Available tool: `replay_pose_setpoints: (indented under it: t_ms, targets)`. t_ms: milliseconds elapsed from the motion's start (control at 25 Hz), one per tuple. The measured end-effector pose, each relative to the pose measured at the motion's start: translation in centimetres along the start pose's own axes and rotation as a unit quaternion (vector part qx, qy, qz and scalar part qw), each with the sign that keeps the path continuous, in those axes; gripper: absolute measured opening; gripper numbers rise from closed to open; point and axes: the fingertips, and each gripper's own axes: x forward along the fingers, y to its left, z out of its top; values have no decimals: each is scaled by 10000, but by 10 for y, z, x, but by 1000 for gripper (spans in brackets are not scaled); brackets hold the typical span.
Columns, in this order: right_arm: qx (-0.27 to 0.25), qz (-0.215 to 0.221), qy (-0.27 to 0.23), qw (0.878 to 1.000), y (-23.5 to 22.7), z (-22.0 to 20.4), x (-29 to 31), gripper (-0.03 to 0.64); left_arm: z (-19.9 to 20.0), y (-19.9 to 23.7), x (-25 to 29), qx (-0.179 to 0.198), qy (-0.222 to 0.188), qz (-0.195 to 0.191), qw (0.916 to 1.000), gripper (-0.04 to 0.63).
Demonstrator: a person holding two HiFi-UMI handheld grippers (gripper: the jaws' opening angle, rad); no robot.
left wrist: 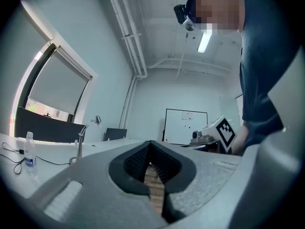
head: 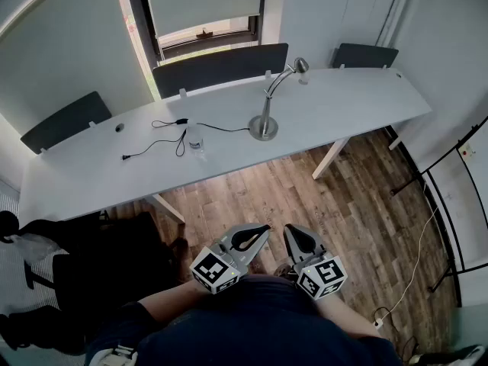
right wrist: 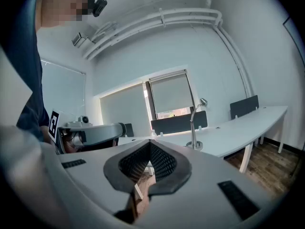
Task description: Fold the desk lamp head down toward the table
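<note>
Overhead, from the head view, a person in a dark blue top is standing on a wooden floor (head: 335,204), well back from a long white table (head: 358,101). The person is holding the two grippers close to the body, side by side and pointing towards the table.

The left gripper (head: 264,229) is keeping its jaws pressed together with nothing between them. In its own view the ribbed black pads of the left gripper (left wrist: 151,145) are meeting at the tip, and only floor is showing through the gap behind them. The right gripper (head: 293,230) is likewise closed and empty. Its own view is showing the tips of the right gripper (right wrist: 150,143) touching.

A silver desk lamp (head: 266,117) is standing on the table, well apart from both grippers. Its round base (head: 264,130) is sitting near the table's front edge. Its thin neck is rising upright and then curving over to the right, and the lamp head (head: 302,65) is hanging high above the tabletop. The lamp is also appearing small in the left gripper view (left wrist: 81,142) and in the right gripper view (right wrist: 194,128).

Left of the lamp, a clear water bottle (head: 197,139) is standing upright, and a thin black cable (head: 156,142) is lying loosely beside it. Dark panels (head: 219,65) are lining the table's far edge under a window with a lowered blind (head: 202,2). A black chair (head: 99,269) is sitting at the person's left.
</note>
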Motion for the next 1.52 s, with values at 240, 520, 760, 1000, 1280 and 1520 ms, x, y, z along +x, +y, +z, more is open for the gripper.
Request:
replay_pose_setpoints:
  t_ms: [240, 520, 760, 1000, 1280, 1520]
  targets:
    - [-32, 65, -3, 10000, -2, 1, 5, 8, 2, 9, 5, -4, -51, 107, 9999, 5]
    - [21, 147, -21, 9999, -19, 5, 9, 9, 2, 20, 17, -56, -65, 341, 9994, 5]
    - [-42, 351, -52, 9994, -58, 12, 22, 9, -2, 39, 54, -46, -3, 569, 9984, 5]
    - [-132, 506, -96, 9986, -120, 30, 36, 9, -3, 60, 111, -19, 4, 815, 9967, 5]
    - [-277, 755, -63, 9967, -181, 49, 66, 9, 4, 96, 168, -52, 87, 1206, 9927, 5]
    - [-373, 1060, -16, 9937, -211, 58, 85, 9, 0, 119, 197, 14, 64, 1550, 9879, 5]
